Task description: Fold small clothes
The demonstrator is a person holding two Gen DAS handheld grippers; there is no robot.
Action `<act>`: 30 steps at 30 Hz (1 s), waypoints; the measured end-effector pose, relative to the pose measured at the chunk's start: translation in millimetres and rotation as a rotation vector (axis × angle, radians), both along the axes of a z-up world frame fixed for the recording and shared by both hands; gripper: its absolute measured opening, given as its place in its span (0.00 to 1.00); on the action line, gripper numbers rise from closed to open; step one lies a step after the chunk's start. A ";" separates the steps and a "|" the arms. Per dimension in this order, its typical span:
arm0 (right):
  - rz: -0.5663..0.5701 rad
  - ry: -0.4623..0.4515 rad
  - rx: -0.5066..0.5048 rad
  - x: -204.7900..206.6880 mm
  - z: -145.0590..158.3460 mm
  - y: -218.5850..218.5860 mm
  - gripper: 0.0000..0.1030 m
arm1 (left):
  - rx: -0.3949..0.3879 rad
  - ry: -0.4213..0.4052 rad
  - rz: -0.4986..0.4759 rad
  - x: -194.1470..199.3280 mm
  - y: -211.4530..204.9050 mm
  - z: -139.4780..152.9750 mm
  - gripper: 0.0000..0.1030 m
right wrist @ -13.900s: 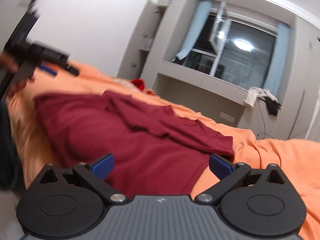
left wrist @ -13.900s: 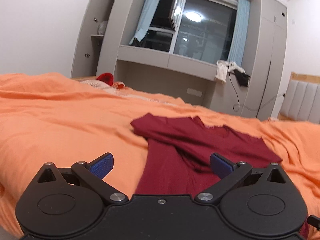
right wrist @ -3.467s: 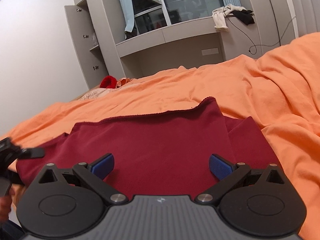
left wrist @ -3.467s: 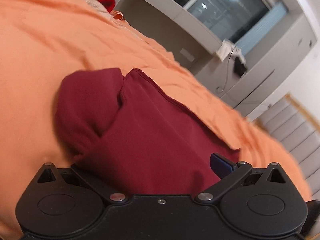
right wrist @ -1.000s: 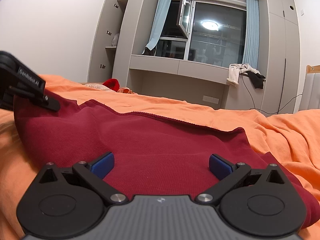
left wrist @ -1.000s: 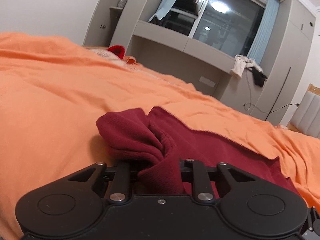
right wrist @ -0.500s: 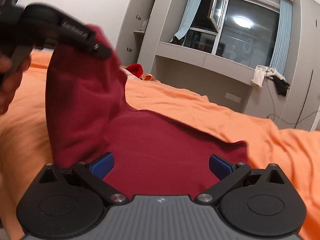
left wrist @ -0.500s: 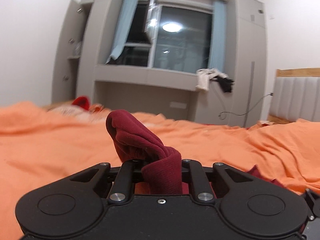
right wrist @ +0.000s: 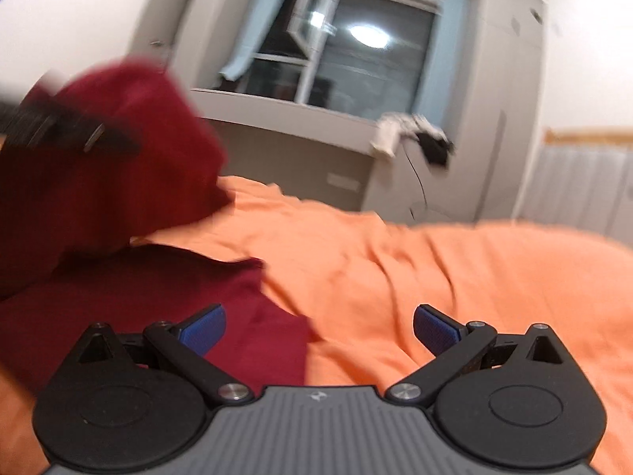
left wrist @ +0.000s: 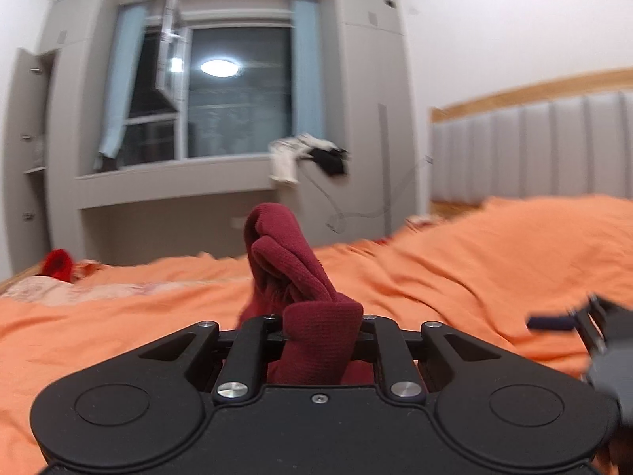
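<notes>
The left tool [left wrist: 322,326] is clenched on a bunched edge of the dark red garment [left wrist: 292,273], which stands up in a wad between its pinched jaws and trails down onto the bed. From the right wrist view the same cloth hangs in a raised, blurred mass at the left [right wrist: 114,150], while the rest of it lies flat on the orange bedspread [right wrist: 415,261] just ahead of the right tool [right wrist: 318,326]. That tool's jaws stand wide apart with nothing between the blue pads [right wrist: 203,326].

The step in hand looks like carrying the lifted edge over the flat part to make a fold. To do it well, the gripped edge should travel across in a smooth arc and come down square on the layer beneath, so the edges meet rather than land askew. The wad in the jaws is thick, so letting go should come only once the cloth rests on the bed; otherwise it may slump into a heap. The free right tool could press the flat part down near the crease line to keep it from dragging along.

The bedspread is soft and rumpled, with ridges toward the padded grey headboard [left wrist: 554,146], so a fold may not lie crisp. Beyond the bed are grey built-in cabinets, a dark window [left wrist: 237,95] with pale blue curtains, clothes draped on the sill ledge [left wrist: 308,156], and a small red item [left wrist: 57,263] at the far edge.
</notes>
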State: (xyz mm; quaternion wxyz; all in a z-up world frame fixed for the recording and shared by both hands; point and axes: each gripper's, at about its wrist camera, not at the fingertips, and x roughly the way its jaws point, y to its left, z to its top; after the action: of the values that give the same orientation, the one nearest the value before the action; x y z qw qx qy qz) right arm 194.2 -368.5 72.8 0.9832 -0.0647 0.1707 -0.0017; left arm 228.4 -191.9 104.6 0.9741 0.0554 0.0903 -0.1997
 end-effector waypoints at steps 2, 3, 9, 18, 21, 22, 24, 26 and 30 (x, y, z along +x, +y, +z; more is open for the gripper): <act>-0.017 0.042 0.109 7.7 1.8 -23.5 1.00 | 0.043 0.035 -0.049 -2.2 -17.6 -15.0 0.17; -0.018 0.073 0.183 13.4 2.1 -34.5 1.00 | 0.071 0.053 -0.072 -4.1 -25.5 -24.0 0.18; 0.061 0.181 0.580 25.4 -11.5 -92.7 1.00 | 0.204 0.073 -0.186 -21.4 -47.0 -64.1 0.38; 0.130 0.206 0.681 37.9 -18.4 -84.5 1.00 | 0.166 0.083 -0.315 -37.5 -30.0 -62.2 0.88; 0.141 0.185 0.743 43.3 -16.0 -80.2 1.00 | 0.157 0.050 -0.331 -40.2 -22.3 -57.3 0.99; 0.161 0.176 0.759 44.9 -14.5 -78.3 1.00 | 0.159 0.041 -0.334 -39.7 -19.7 -56.1 0.99; 0.223 0.152 0.803 49.1 -14.1 -74.7 1.00 | 0.171 0.039 -0.339 -36.6 -17.1 -55.4 0.99; 0.269 0.173 0.830 58.7 -17.0 -68.6 1.00 | 0.188 0.040 -0.333 -34.0 -14.7 -57.6 0.99; 0.208 0.251 0.837 76.5 -30.4 -58.3 1.00 | 0.177 0.054 -0.329 -28.3 -7.9 -66.8 0.99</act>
State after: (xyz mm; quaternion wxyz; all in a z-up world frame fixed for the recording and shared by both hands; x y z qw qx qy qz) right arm 270.7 -426.8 42.4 0.8914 0.3221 0.2671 0.1742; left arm 200.2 -199.9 37.8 0.9169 0.1494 0.1232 -0.3489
